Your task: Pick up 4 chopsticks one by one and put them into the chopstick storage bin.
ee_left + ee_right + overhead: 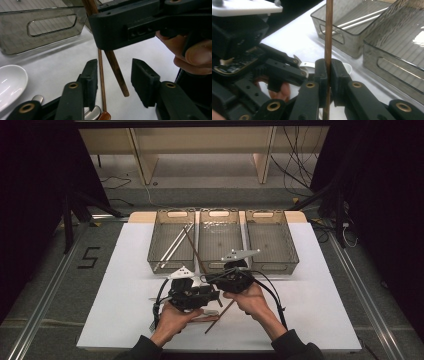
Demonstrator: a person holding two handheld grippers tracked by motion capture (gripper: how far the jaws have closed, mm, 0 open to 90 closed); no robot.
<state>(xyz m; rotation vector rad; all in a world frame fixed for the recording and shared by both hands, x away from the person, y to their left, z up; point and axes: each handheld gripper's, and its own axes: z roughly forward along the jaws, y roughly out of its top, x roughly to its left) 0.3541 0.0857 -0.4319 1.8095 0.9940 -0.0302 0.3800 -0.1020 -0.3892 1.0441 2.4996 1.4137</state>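
In the high view, the right gripper (226, 276) is seen just before the three smoky, ribbed plastic trays (270, 242) on a matte white table (320, 300), a slim brown wooden chopstick (192, 247) slanting from it over them. In the left gripper view, the left gripper (113, 77) is held wide apart around that round-tipped stick, untouched, near a glossy white spoon (10, 82). In the right gripper view, the stick is clamped upright between closed jaws, beside the trays.

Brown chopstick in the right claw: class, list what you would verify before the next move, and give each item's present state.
1. Right claw shut on the brown chopstick: ok, jaws pinch it on both sides.
2. Left claw open to take it: ok, jaws stand apart.
3. Chopstick tip between the left jaws: ok, it hangs in the gap, touching neither.
4. Second brown chopstick out of the way: not ok, it lies on the table in the same gap.
5. Left tray ready: ok, it holds two pale chopsticks with room beside them.
6. White spoon clear: ok, off to the side.
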